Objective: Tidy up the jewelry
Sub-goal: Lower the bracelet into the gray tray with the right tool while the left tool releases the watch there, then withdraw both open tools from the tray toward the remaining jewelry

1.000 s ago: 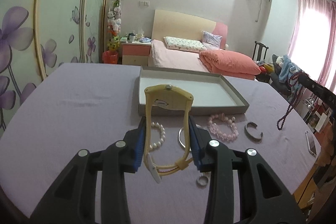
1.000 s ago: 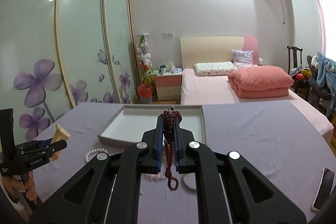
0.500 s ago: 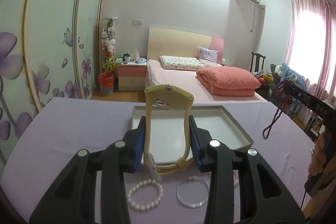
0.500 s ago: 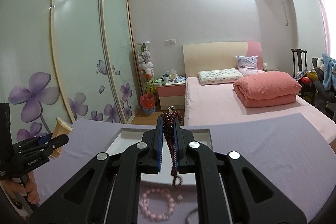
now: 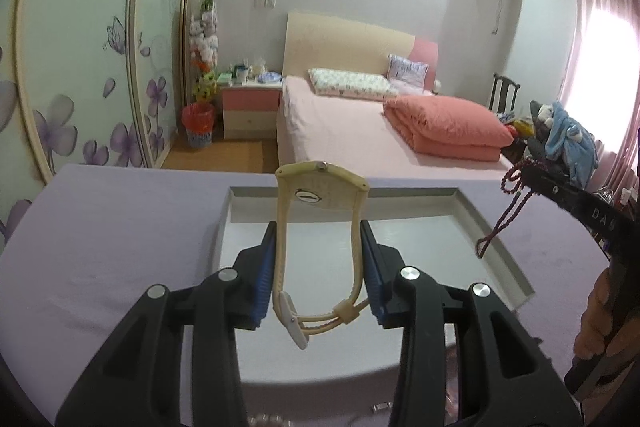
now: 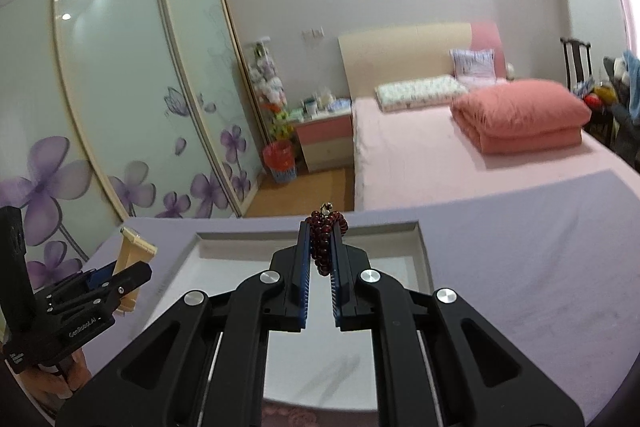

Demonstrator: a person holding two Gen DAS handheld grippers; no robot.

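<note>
My left gripper (image 5: 320, 239) is shut on a cream-yellow wristwatch (image 5: 320, 195), held by its strap loop above the white tray (image 5: 496, 251) on the purple table. My right gripper (image 6: 321, 243) is shut on a dark red bead necklace (image 6: 324, 239), also above the tray (image 6: 424, 259). In the left wrist view the necklace (image 5: 504, 219) hangs from the right gripper (image 5: 536, 175) over the tray's right rim. In the right wrist view the left gripper (image 6: 120, 271) with the watch (image 6: 134, 259) is at the tray's left side.
A pearl bracelet (image 5: 268, 419) and a small metal piece (image 5: 380, 407) lie on the purple table in front of the tray. A pink bead bracelet (image 6: 296, 415) lies near the tray's front edge. Beyond the table stand a bed, a nightstand and a flowered wardrobe.
Both grippers have moved forward over the tray with their loads. The loose bracelets on the table have slid down to the bottom of both views.
</note>
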